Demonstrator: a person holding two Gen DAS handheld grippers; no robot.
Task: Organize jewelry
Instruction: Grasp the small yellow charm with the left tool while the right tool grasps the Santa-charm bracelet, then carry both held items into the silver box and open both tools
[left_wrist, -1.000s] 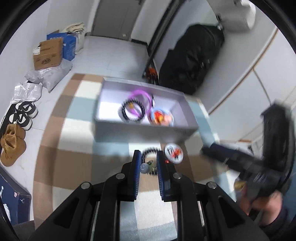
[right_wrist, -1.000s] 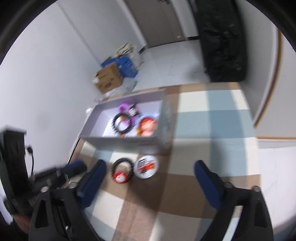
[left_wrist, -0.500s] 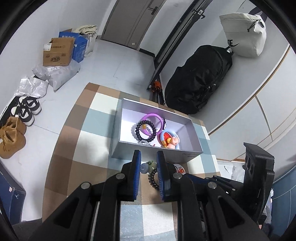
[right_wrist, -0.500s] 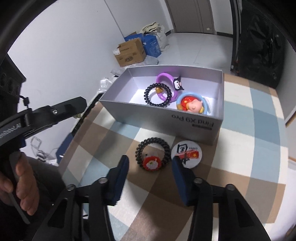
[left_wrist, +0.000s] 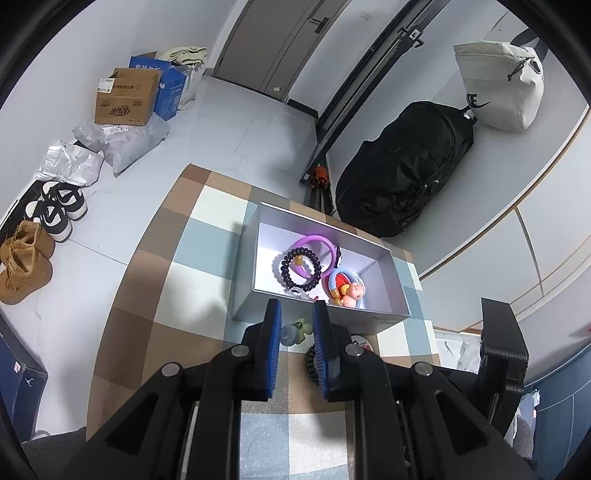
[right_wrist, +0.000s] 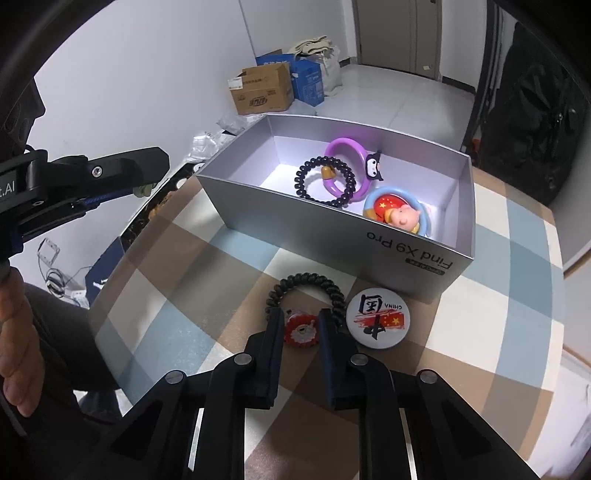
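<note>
A grey box (right_wrist: 413, 254) on the checked table holds a purple bangle (right_wrist: 347, 147), a black bead bracelet (right_wrist: 325, 181) and a blue ring with a pig figure (right_wrist: 399, 218). In front of it lie a black coil hair tie with a red charm (right_wrist: 301, 332) and a white round badge (right_wrist: 377, 317). My right gripper (right_wrist: 301, 332) is closed around the red charm on the table. My left gripper (left_wrist: 296, 330) is shut on a small green and blue charm (left_wrist: 293, 329), held above the table short of the box (left_wrist: 243, 295).
A black backpack (left_wrist: 402, 177) and a white bag (left_wrist: 498, 85) stand beyond the table. Cardboard boxes (left_wrist: 125, 96), plastic bags and shoes (left_wrist: 55, 206) lie on the floor at the left. The checked tablecloth (right_wrist: 221, 266) covers the table.
My right gripper has narrowed from wide open and come down around the red charm of the coil hair tie. My left gripper has risen and drawn back with its small charm.
</note>
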